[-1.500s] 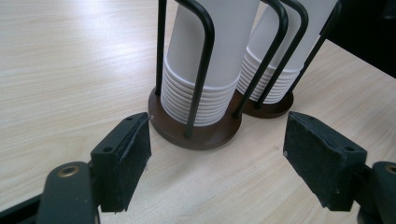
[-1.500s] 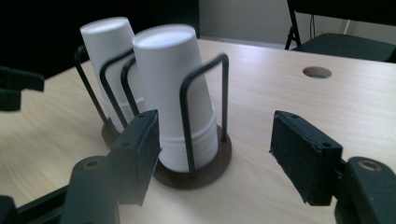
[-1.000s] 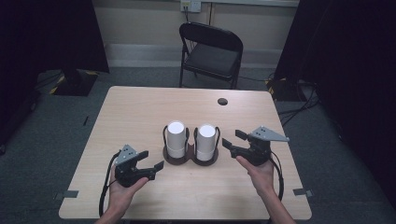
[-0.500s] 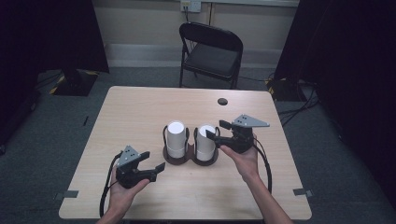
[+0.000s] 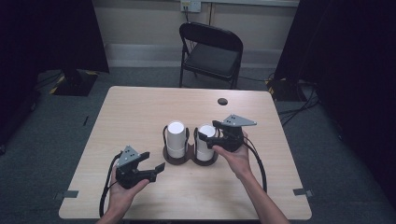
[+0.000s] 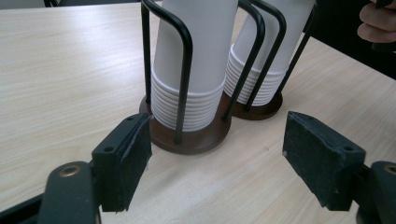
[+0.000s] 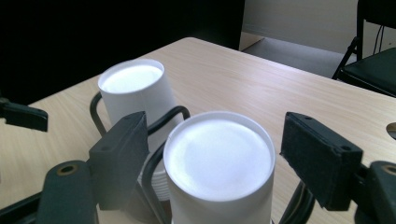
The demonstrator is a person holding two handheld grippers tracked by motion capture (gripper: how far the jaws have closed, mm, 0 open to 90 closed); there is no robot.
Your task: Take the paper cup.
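- Paper cups (image 5: 206, 141) – a white stack of them stands upside down in a black wire holder (image 5: 205, 158) near the middle of the table (image 5: 140, 112). This is the stack on the person's right side. A second stack (image 5: 176, 138) stands just beside it in its own holder, and the two round brown bases touch.
- The right gripper (image 5: 208, 135) is up at the top of the right stack. Its jaws have just been opening, and now they stand about half open, one black pad on each side of the top cup. In the right gripper view there is a gap between each pad and the cup (image 7: 219, 163), so nothing is held yet.
- The left gripper (image 5: 154, 169) rests low on the table, near the front edge and apart from the cups. Its jaws are wide open and hold nothing – in the left gripper view they point at the bottom of the left stack (image 6: 191, 70).
- I think the job is to pull a cup off the stack. It has only just begun: the squeeze and the lift are both left to do.
- The table is light wood with a small dark round hole (image 5: 222, 101) near the far edge.
- Behind it stands a black folding chair (image 5: 210, 51) on grey carpet. Dark curtains hang on both sides, and cables lie on the floor.
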